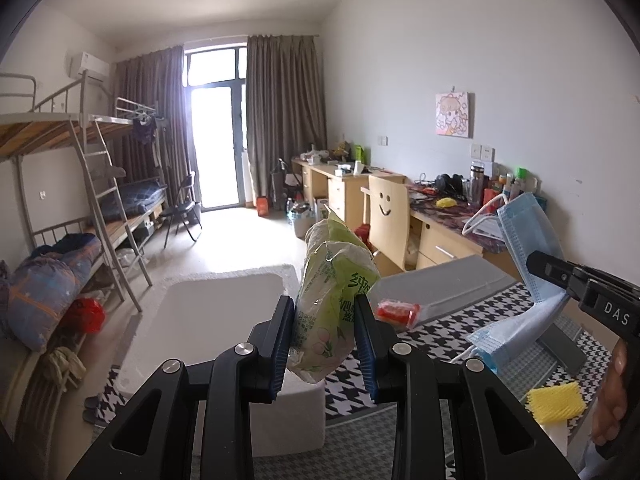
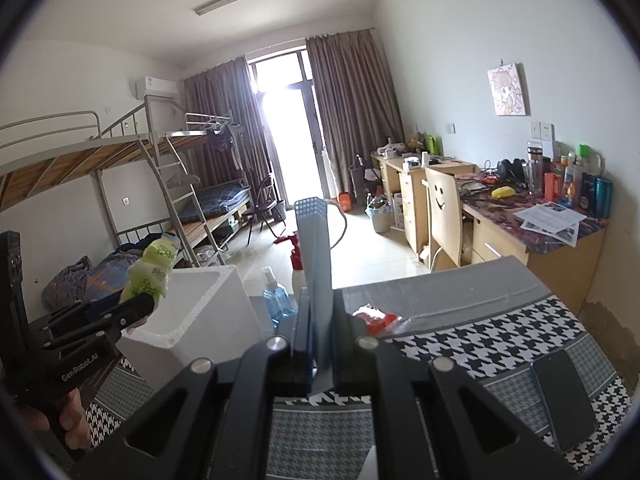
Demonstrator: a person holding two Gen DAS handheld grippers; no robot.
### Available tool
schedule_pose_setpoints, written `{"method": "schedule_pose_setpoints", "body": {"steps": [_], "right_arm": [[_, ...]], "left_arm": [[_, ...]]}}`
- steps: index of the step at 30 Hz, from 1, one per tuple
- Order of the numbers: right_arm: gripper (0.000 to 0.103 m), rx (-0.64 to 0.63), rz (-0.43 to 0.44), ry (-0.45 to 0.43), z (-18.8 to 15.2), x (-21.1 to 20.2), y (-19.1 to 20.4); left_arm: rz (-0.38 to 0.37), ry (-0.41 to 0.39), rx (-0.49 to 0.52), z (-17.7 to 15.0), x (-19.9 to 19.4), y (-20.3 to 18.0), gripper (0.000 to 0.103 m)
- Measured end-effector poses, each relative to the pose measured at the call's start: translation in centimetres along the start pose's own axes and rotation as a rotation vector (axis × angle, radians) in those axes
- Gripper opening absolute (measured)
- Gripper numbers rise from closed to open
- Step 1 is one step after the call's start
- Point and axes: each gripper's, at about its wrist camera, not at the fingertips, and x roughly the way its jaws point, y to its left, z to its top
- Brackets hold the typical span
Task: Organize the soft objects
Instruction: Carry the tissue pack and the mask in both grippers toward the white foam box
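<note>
Tissue pack (image 1: 334, 300) in green wrap, clamped upright between the 2 pads of the left gripper (image 1: 325, 344), jaws part open and pressing its crinkled sides, top poking well above the fingertips. Seen from the left wrist: just past and below the tips, the white foam box (image 1: 224, 320), open side up; to the right of the jaws, a small red packet (image 1: 398, 312) lying on the houndstooth table (image 1: 432, 332). Further right, the right gripper (image 1: 536, 268) pinching a blue face mask (image 1: 528, 236), ear loops dangling; low at right, a yellow sponge (image 1: 554, 400) beside a hand (image 1: 612, 396).

Seen from the right wrist: jaws fully closed on the mask (image 2: 316, 280), which stands straight up from between the pads, edge-on. Left of the tips, the foam box (image 2: 192, 312); just ahead, a blue spray bottle (image 2: 276, 300); right of the tips, the red packet (image 2: 372, 318); low at right, a dark phone (image 2: 564, 400) flat on the table (image 2: 480, 344). Far left, the left gripper (image 2: 136, 304) with the tissue pack (image 2: 154, 268) held above the box.

Likely risks: slick wrap sliding out of the half-open clamp and missing the box; loose loops snagging on the other tool or the box rim; thin mask slipping free on a quick swing.
</note>
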Motion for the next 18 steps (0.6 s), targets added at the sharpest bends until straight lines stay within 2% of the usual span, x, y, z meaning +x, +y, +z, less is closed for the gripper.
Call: {"method": "schedule_pose_setpoints", "body": {"steps": [13,18], "right_arm": [[0.009,-0.01,0.013,0.005,1.6,1.4,1.1],[0.009,-0.009,0.027,0.004,2.1,2.1,1.8]], "left_arm": [[0.068,0.003,-0.03,1.3,1.1,2.0,0.032],[0.072,-0.006,-0.041,1.7,1.2,2.5,0.032]]}}
